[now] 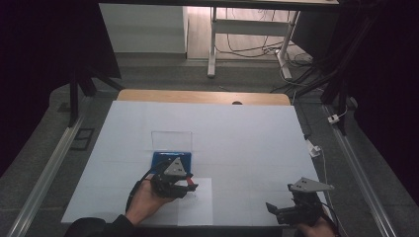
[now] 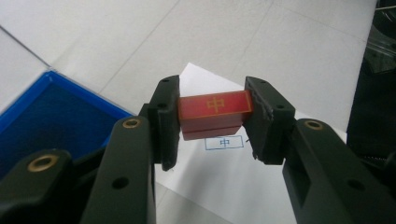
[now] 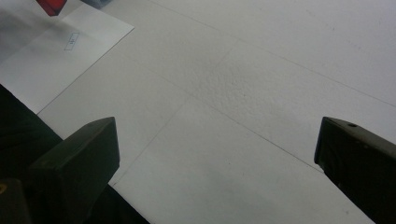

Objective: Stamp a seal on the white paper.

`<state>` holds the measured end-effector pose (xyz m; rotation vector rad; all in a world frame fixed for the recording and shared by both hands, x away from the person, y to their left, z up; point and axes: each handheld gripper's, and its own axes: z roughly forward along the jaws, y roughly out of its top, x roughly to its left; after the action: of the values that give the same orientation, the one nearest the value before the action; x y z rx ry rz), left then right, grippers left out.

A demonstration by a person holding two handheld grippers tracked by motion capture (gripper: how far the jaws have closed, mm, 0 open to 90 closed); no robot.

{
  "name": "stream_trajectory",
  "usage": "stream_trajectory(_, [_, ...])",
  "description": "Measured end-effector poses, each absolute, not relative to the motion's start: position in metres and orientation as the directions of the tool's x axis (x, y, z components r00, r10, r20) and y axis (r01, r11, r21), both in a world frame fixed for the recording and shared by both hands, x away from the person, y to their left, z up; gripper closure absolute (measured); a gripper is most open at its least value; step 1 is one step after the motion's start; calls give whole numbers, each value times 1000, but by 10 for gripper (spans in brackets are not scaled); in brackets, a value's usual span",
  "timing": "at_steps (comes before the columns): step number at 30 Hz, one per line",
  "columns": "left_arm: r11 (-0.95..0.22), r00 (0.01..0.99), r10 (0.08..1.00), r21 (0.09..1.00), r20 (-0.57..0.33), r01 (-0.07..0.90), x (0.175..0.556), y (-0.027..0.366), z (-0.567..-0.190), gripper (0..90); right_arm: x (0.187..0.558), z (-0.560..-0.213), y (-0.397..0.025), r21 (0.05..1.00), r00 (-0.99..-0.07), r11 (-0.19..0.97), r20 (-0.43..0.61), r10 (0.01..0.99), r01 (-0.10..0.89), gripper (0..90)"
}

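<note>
Gripping red stamp block (image 2: 214, 114) above paper (image 2: 224, 172) | left claw (image 2: 212, 122) clamped | right claw (image 3: 217, 154) wide, low

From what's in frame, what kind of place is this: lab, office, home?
Probably a lab recording station: a white-covered table between metal rails, loose cables on the floor behind, and handheld grippers, the left gripper clamping a red block.

High view dim overall; dark surroundings left and right, brightest patch at far floor beyond table (image 1: 202, 97). White table cover evenly lit, bluish cast, no glare. Left gripper view sharp on red block (image 2: 215, 113), near jaws slightly soft. Right gripper view grey, low contrast; faint shadow across paper sheet (image 3: 56, 56), near jaws blurred.
</note>
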<state>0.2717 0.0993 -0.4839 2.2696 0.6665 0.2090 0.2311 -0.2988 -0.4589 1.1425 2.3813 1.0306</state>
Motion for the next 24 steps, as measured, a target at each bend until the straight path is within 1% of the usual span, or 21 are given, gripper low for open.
stream_trajectory(24, [-533, 804, 591, 721, -57, 443, 284, 128, -473, 574, 231, -459, -299, 719, -636, 425, 32, 771, 551, 5])
